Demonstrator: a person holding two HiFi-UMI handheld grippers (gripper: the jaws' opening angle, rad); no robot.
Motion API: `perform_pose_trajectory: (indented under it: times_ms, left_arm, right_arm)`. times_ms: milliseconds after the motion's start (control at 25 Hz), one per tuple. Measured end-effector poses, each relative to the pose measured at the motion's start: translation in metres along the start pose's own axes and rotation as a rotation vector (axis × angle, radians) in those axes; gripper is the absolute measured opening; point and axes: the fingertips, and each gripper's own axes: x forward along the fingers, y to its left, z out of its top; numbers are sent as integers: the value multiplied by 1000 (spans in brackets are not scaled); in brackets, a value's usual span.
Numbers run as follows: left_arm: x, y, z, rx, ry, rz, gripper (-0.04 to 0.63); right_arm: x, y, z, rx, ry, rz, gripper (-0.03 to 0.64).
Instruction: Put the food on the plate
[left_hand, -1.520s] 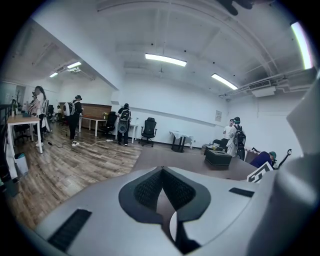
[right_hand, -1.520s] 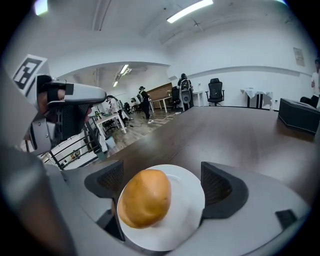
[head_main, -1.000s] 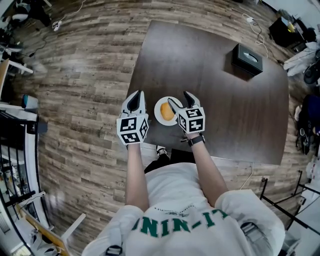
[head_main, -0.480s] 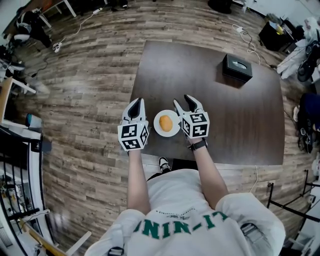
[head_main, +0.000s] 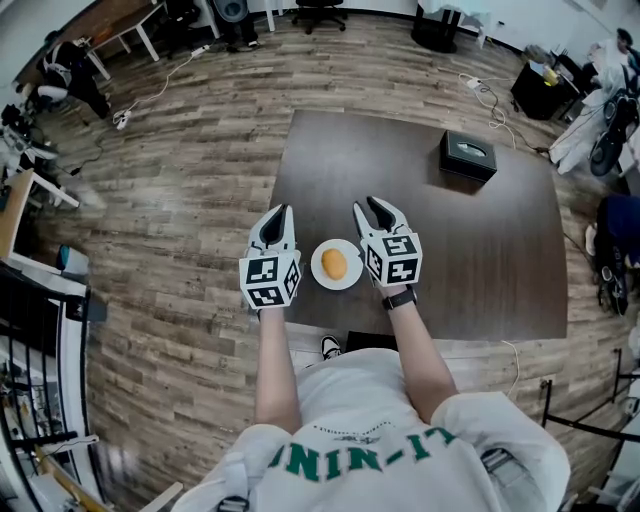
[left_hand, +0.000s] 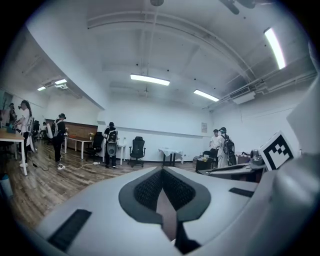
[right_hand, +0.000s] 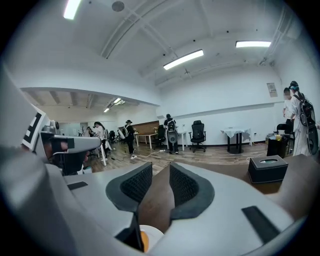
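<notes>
A small white plate sits near the front edge of the dark brown table. An orange, rounded piece of food lies on it. My right gripper is just right of the plate and clear of it. Its jaws are closing, with a narrow gap and nothing between them. The right gripper view shows bare table through that gap, with the plate's rim low in the picture. My left gripper hovers left of the plate at the table's left edge. It is shut and empty.
A black tissue box stands at the table's far right, and it also shows in the right gripper view. Wood floor surrounds the table. Several people, office chairs and desks are far back in the room.
My right gripper has drawn back from over the plate to its right side, and its jaws have narrowed. The food stays on the plate. The left gripper keeps its place.
</notes>
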Motion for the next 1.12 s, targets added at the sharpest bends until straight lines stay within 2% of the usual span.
perform_pose_trajectory:
  times_ms: [200, 440, 840, 1120]
  left_arm:
    - [-8, -1, 23, 28, -34, 20, 14]
    - [-18, -7, 46, 28, -81, 23, 14]
    - [-27, -22, 70, 34, -112, 15, 14]
    - [-24, -29, 78, 51, -127, 16, 14]
  right_arm:
    - [-13, 7, 33, -13, -73, 9, 70]
    - [-34, 10, 66, -45, -145, -10, 14]
    - [-63, 5, 102, -21, -216, -27, 12]
    - [-64, 1, 110, -22, -229, -12, 12]
